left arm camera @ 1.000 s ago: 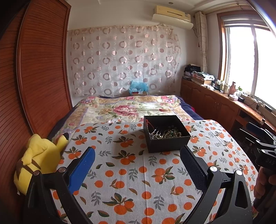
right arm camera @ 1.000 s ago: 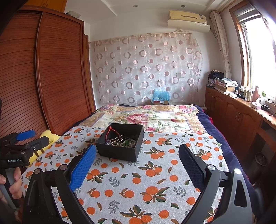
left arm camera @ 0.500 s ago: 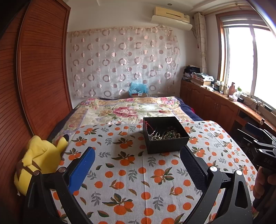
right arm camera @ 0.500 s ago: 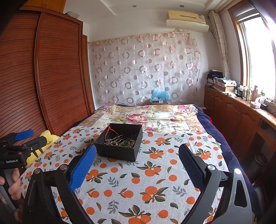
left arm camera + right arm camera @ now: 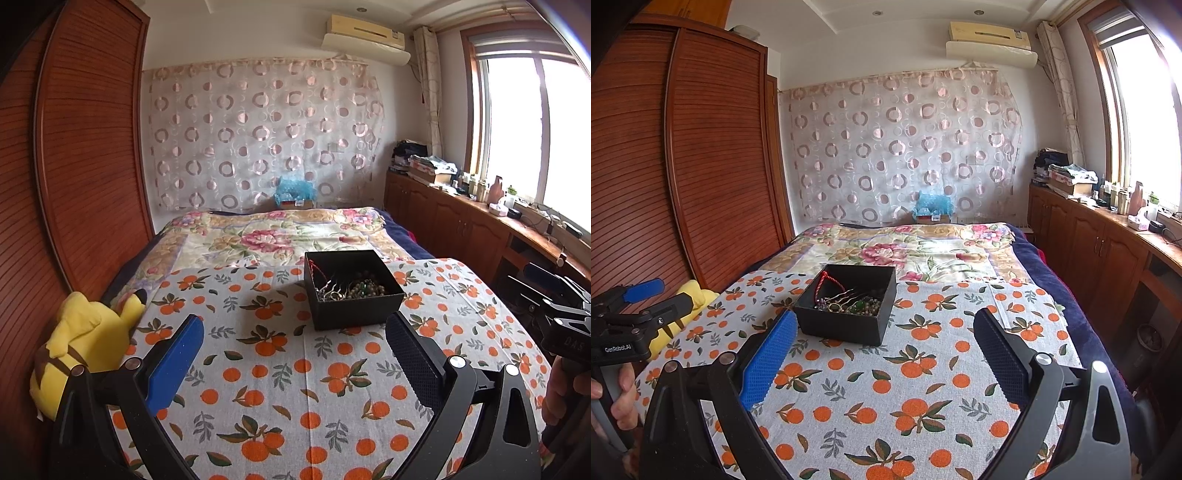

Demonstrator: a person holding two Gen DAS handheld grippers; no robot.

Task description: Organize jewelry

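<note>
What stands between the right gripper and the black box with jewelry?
Nothing visible does. Only bare orange-print cloth lies between the open right gripper and the black box, which sits slightly left of its centre line.

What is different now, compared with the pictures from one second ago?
Very little. Both views have drifted slightly: in the left wrist view the black box sits a touch higher, so the left claw seems to have tipped or eased a little. Nothing was gripped or released. Both claws stay open and empty, the right claw too; the jewelry stays in the box.
</note>
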